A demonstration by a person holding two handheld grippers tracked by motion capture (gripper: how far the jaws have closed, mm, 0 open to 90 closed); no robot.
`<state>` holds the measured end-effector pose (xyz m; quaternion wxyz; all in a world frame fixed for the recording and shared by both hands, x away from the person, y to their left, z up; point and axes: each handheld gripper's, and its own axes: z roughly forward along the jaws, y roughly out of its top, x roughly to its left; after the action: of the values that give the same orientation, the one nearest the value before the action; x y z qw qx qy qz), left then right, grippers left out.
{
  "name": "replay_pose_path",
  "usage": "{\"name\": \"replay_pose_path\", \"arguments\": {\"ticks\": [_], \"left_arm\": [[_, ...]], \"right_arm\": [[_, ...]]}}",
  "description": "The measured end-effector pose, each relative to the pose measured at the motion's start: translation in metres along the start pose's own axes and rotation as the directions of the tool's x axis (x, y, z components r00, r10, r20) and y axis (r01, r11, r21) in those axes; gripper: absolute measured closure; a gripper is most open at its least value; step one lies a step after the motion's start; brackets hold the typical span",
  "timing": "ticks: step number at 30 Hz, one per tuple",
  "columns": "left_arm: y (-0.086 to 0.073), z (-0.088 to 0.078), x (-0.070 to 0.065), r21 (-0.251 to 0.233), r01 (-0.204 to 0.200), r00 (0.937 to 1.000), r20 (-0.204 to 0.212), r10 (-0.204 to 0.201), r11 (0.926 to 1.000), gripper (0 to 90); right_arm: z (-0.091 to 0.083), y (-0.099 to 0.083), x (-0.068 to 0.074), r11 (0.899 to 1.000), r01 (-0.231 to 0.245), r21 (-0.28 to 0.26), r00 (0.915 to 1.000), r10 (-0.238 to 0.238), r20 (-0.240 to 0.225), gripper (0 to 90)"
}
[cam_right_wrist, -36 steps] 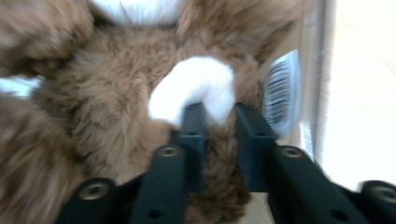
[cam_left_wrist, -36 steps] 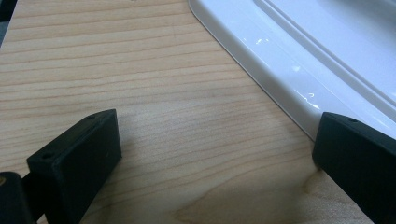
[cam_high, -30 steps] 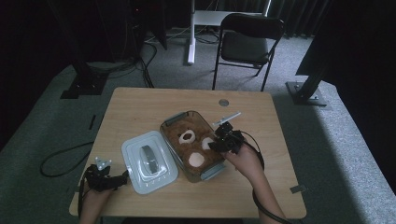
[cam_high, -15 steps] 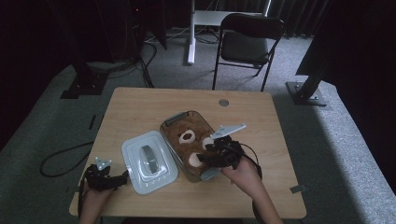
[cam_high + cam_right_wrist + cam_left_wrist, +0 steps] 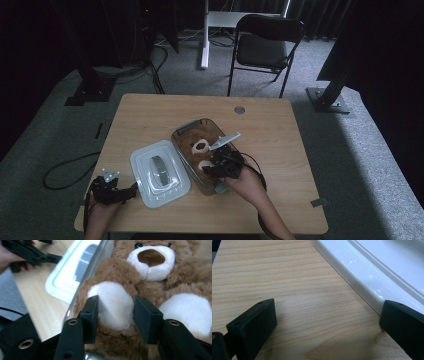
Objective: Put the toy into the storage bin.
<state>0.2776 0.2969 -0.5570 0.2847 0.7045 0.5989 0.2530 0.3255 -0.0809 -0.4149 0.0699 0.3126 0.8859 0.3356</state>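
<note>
Brown plush fills the clear bin (image 5: 186,131) at the middle of the table (image 5: 270,120), where a teddy bear (image 5: 150,277) lies on its back. The right gripper (image 5: 115,312) has just been closing, and its jaws now pinch 1 white-soled foot (image 5: 112,303) of the bear. Such soft fur may slip free under a pull, or the whole bin may drag along if the bear snags on its wall. The left gripper (image 5: 324,322) rests spread on the wood just beside the white lid (image 5: 387,272), so nothing steadies the bin.
</note>
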Motion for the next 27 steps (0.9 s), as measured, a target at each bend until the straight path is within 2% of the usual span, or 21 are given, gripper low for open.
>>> {"name": "replay_pose_path", "arguments": {"ticks": [2,7,8,9,10,11,12,13,14,15,20,21,22,23,25,26,27], "left_arm": [[0.000,0.000,0.000,0.000,0.000,1.0000,0.000,0.000,1.0000,1.8],[0.000,0.000,0.000,0.000,0.000,1.0000,0.000,0.000,1.0000,1.8],[0.000,0.000,0.000,0.000,0.000,1.0000,0.000,0.000,1.0000,1.8],[0.000,0.000,0.000,0.000,0.000,1.0000,0.000,0.000,1.0000,1.8],[0.000,0.000,0.000,0.000,0.000,1.0000,0.000,0.000,1.0000,1.8],[0.000,0.000,0.000,-0.001,0.000,1.0000,0.000,0.000,1.0000,1.8],[0.000,0.000,0.000,0.000,0.000,1.0000,0.000,0.000,1.0000,1.8],[0.000,0.000,0.000,0.000,0.000,1.0000,0.000,0.000,1.0000,1.8],[0.000,0.000,0.000,0.000,0.000,1.0000,0.000,0.000,1.0000,1.8],[0.000,0.000,0.000,-0.001,0.000,1.0000,0.000,0.000,1.0000,1.8],[0.000,0.000,0.000,0.000,0.000,1.0000,0.000,0.000,1.0000,1.8],[0.000,0.000,0.000,0.000,0.000,1.0000,0.000,0.000,1.0000,1.8],[0.000,0.000,0.000,0.000,0.000,1.0000,0.000,0.000,1.0000,1.8],[0.000,0.000,0.000,0.000,0.000,1.0000,0.000,0.000,1.0000,1.7],[0.000,0.000,0.000,0.000,0.000,1.0000,0.000,0.000,1.0000,1.8],[0.000,0.000,0.000,0.000,0.000,1.0000,0.000,0.000,1.0000,1.7],[0.000,0.000,0.000,0.000,0.000,1.0000,0.000,0.000,1.0000,1.8]], "right_arm": [[0.004,0.002,-0.001,1.000,0.006,0.011,1.0000,-0.006,0.003,55.2],[0.029,0.011,-0.007,0.995,-0.013,0.095,0.9999,0.014,-0.010,58.3],[0.029,0.011,-0.007,0.995,-0.013,0.095,0.9999,0.014,-0.010,58.3],[0.040,0.012,-0.004,0.990,0.007,0.143,1.0000,-0.007,0.003,60.1],[0.040,0.012,-0.004,0.990,0.007,0.143,1.0000,-0.007,0.003,60.1],[0.047,0.016,0.000,0.981,0.027,0.191,0.9993,-0.032,0.021,60.9],[0.047,0.016,0.000,0.981,0.027,0.191,0.9993,-0.032,0.021,60.9],[0.051,0.019,0.002,0.974,0.037,0.223,0.9984,-0.046,0.033,61.0],[0.051,0.019,0.002,0.974,0.037,0.223,0.9984,-0.046,0.033,61.0],[0.056,0.021,0.004,0.965,0.048,0.257,0.9976,-0.059,0.035,63.2],[0.058,0.018,0.005,0.959,0.073,0.274,0.9966,-0.080,0.017,64.9],[0.056,0.017,0.004,0.967,0.060,0.250,0.9979,-0.064,0.010,62.3],[0.056,0.017,0.004,0.967,0.060,0.250,0.9979,-0.064,0.010,62.3],[0.052,0.015,0.004,0.979,0.037,0.202,0.9993,-0.038,0.001,57.9],[0.046,0.012,0.003,0.986,0.021,0.164,0.9998,-0.020,-0.008,55.3],[0.046,0.012,0.003,0.986,0.021,0.164,0.9998,-0.020,-0.008,55.3],[0.038,0.011,-0.002,0.993,-0.011,0.118,0.9990,0.016,-0.041,50.5]]}}
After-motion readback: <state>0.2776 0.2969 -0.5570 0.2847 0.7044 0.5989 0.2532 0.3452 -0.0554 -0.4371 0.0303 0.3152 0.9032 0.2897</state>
